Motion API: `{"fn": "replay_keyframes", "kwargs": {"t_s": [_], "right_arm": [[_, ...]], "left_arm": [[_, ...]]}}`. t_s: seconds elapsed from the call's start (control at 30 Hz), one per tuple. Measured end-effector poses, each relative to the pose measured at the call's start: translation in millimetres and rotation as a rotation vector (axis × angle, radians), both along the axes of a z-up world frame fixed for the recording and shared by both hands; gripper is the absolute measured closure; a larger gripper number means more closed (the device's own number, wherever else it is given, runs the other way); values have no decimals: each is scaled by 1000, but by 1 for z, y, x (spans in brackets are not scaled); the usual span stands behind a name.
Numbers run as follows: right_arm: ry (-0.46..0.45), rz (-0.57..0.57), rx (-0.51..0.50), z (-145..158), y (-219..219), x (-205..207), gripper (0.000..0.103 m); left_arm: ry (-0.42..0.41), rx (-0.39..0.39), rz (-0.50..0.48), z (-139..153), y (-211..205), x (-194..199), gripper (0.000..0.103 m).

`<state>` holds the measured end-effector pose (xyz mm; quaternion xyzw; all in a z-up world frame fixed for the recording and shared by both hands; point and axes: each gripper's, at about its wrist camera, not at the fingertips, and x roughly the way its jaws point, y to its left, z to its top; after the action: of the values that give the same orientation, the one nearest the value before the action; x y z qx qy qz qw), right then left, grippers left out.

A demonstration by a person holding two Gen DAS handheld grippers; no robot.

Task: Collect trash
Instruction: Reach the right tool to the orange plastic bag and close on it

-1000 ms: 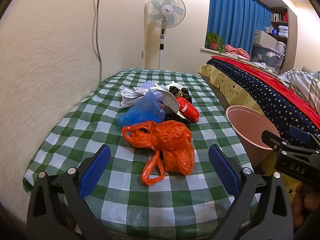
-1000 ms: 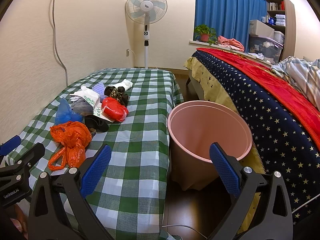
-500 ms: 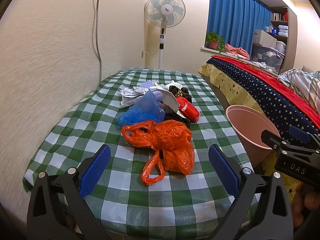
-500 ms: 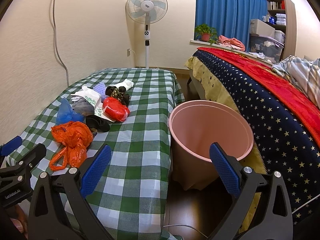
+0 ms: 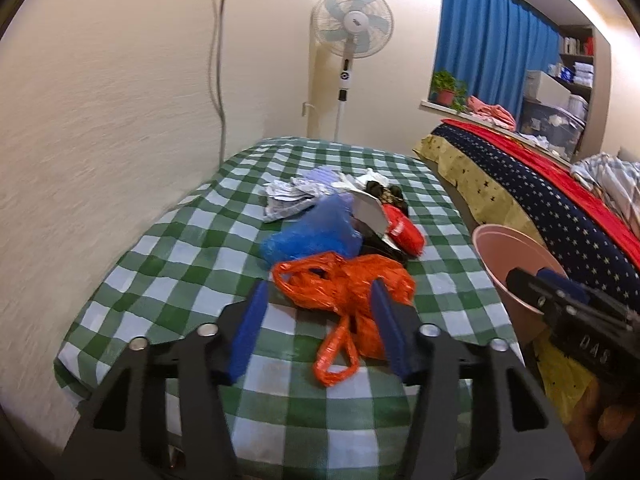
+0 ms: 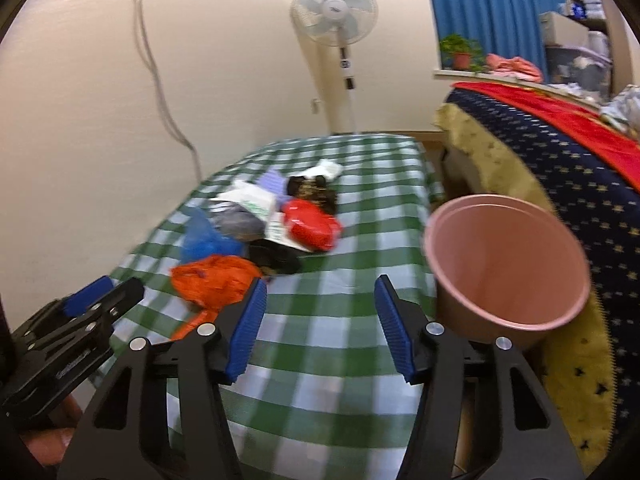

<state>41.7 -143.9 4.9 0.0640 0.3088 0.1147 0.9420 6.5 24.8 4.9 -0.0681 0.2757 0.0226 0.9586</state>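
Note:
A crumpled orange plastic bag (image 5: pixel 340 284) (image 6: pixel 212 280) lies near the front of the green-checked table (image 5: pixel 180 260) (image 6: pixel 340 360). Behind it sit a blue bag (image 5: pixel 312 236), a red packet (image 5: pixel 402 230) (image 6: pixel 310 224), papers and dark scraps. My left gripper (image 5: pixel 319 300) hovers just short of the orange bag, jaws closing. The bag shows in the gap, but the pads do not press it. My right gripper (image 6: pixel 320 292) is over the table's right part, jaws closing on nothing. A pink bin (image 5: pixel 516 256) (image 6: pixel 504 264) stands beside the table.
A wall with a hanging cable runs along the table's left side. A standing fan (image 5: pixel 352 32) is behind the table. A bed (image 5: pixel 560 200) with a starred cover lies right of the bin. A person's hand (image 5: pixel 616 424) holds the right gripper.
Both pairs of jaws have narrowed from wide apart to about half. The right wrist view has swung left toward the table, so the bin sits further right. The trash has not moved.

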Motion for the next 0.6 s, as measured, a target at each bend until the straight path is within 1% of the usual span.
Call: {"fn": "replay_keyframes", "kwargs": {"t_s": [0.03, 0.07, 0.1, 0.17, 0.3, 0.33, 0.4, 0.43, 0.5, 0.6], "right_arm": [[6, 26, 14, -2, 7, 4, 47], [11, 41, 23, -4, 11, 6, 47], [17, 62, 34, -6, 17, 9, 47], [25, 90, 47, -9, 25, 13, 47], [53, 122, 72, -19, 38, 25, 46], [67, 134, 86, -22, 42, 30, 46], [87, 153, 100, -27, 49, 37, 40], [94, 159, 104, -29, 52, 40, 39], [115, 173, 120, -34, 56, 45, 39], [150, 192, 137, -42, 63, 55, 39]], "left_arm": [[4, -5, 6, 1, 4, 3, 61], [6, -12, 14, 1, 7, 5, 64], [6, -25, 26, 1, 13, 8, 64], [9, -36, 44, 1, 20, 13, 72], [11, -60, 72, 1, 32, 23, 74], [10, -62, 74, 1, 34, 26, 79], [5, -55, 75, 2, 35, 32, 79], [1, -51, 74, 3, 36, 35, 79], [-7, -45, 71, 5, 38, 40, 79], [-9, -69, 63, 7, 43, 51, 79]]}}
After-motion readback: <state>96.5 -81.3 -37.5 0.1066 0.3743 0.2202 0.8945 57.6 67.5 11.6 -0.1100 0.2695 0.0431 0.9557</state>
